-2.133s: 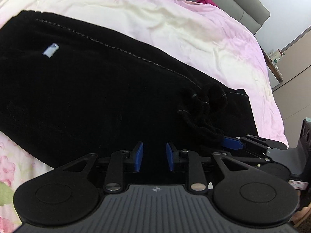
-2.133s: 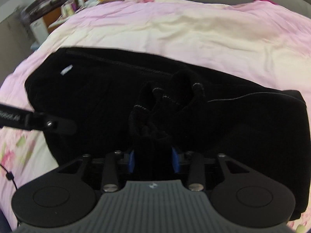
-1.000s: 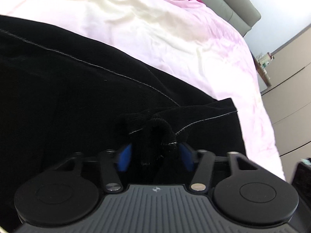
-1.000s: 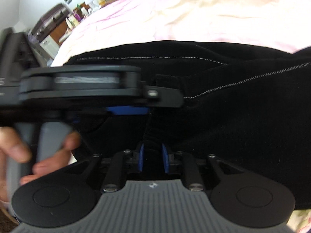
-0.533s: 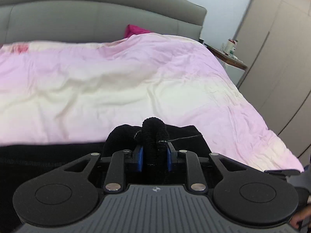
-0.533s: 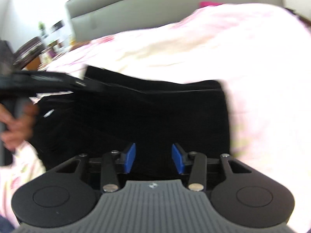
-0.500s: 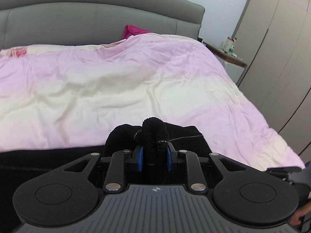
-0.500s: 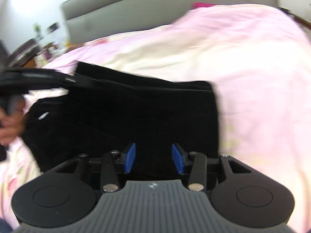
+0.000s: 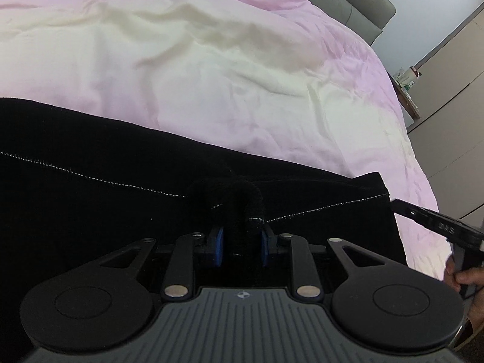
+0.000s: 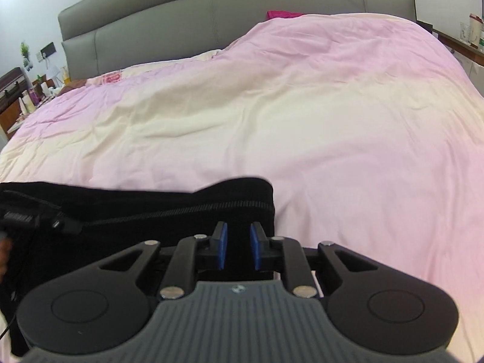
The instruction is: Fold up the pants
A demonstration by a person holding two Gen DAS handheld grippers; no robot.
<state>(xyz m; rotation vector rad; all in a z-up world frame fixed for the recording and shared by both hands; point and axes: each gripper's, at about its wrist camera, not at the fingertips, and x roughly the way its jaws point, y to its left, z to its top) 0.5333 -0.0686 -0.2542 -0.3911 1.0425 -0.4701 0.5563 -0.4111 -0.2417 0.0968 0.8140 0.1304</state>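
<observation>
The pink duvet (image 10: 302,121) covers the bed, with the black pants (image 9: 90,196) lying across its near edge. The left gripper (image 9: 240,242), held low, pinches a bunched fold of cloth. The right gripper (image 10: 238,249) hovers level over the pants' corner, fingers slightly apart, gripping nothing.

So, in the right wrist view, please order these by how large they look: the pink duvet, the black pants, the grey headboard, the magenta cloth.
1. pink duvet, filling most of the frame
2. black pants and grey headboard: similar apparent area, and the pants lie much nearer the camera, so no ranking
3. magenta cloth, only a sliver
</observation>
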